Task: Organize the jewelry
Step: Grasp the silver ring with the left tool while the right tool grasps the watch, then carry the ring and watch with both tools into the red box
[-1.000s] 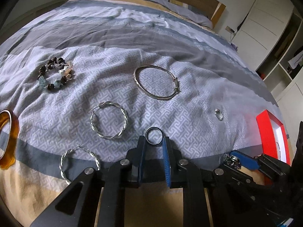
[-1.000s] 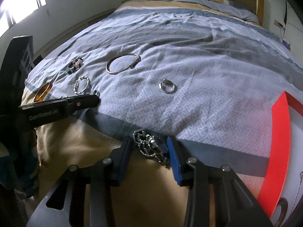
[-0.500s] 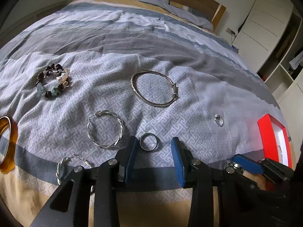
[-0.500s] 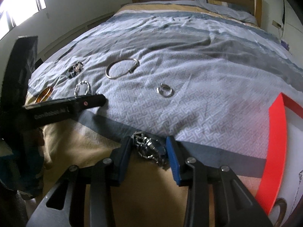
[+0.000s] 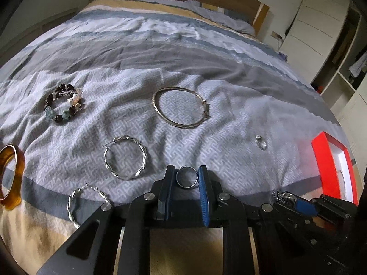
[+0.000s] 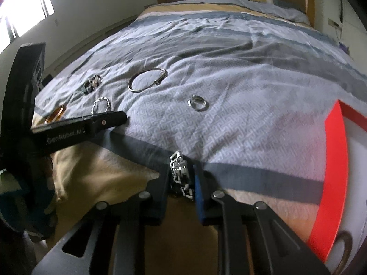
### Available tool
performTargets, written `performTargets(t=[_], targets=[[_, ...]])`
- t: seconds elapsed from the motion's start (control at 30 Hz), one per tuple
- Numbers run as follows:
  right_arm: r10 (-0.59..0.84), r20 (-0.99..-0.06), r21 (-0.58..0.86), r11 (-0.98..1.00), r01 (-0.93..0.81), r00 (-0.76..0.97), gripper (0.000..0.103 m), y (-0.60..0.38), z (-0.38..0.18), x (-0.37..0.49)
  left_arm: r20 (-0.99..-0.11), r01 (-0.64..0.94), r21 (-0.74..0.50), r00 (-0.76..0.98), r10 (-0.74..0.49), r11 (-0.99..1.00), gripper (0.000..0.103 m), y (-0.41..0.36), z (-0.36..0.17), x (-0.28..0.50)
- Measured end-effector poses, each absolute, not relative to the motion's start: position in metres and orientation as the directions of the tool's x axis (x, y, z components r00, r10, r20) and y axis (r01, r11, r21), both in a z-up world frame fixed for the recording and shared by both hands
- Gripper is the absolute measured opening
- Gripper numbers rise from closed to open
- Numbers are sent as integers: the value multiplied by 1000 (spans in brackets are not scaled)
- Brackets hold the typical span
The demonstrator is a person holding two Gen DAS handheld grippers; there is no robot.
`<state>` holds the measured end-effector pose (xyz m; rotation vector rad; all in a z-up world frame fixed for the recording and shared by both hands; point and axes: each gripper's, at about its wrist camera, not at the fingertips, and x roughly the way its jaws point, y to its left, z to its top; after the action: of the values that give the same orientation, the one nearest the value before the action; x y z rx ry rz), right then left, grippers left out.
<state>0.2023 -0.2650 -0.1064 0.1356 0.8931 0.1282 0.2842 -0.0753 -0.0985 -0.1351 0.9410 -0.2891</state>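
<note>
Jewelry lies scattered across the bedspread (image 5: 206, 73), largely unsorted. The left gripper (image 5: 186, 178), its jaws just closing, clamps a plain ring (image 5: 187, 177) at lower centre; the right gripper (image 6: 181, 176), likewise just closing, clamps a chain bracelet (image 6: 180, 174). Outstanding: a thin bangle (image 5: 181, 106) at centre, beaded bracelet (image 5: 63, 105) upper left, two twisted hoops (image 5: 125, 158), amber bangle (image 5: 10, 174) at left edge, and small ring (image 5: 261, 142). The red tray (image 6: 332, 171) at right appears to hold one item already; most work remains.

Dim daylight from a blown-out window (image 6: 21, 2) (upper left), with fisheye bending and dark corners.
</note>
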Motion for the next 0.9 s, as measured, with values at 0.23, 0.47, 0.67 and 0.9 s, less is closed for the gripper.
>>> performTargets(t=[0.23,0.47,0.67,0.9], targets=[[191,-730,220,975,-39,656,18,-266,-86,175,-770,199,-241,556,-312,950,20,-77,-83,260],[186,-672,244,969,-23,717,18,-276,-49,137,-750,250,-234,568,-338,940,20,-98,-50,232],[112,-644,225,973,47,757,18,-321,-25,97,-722,345,-261,551,-419,902,20,-151,-25,216],[-41,-670,170,963,208,741,18,-407,-29,57,-715,477,-285,471,-516,831,20,-242,-20,206]])
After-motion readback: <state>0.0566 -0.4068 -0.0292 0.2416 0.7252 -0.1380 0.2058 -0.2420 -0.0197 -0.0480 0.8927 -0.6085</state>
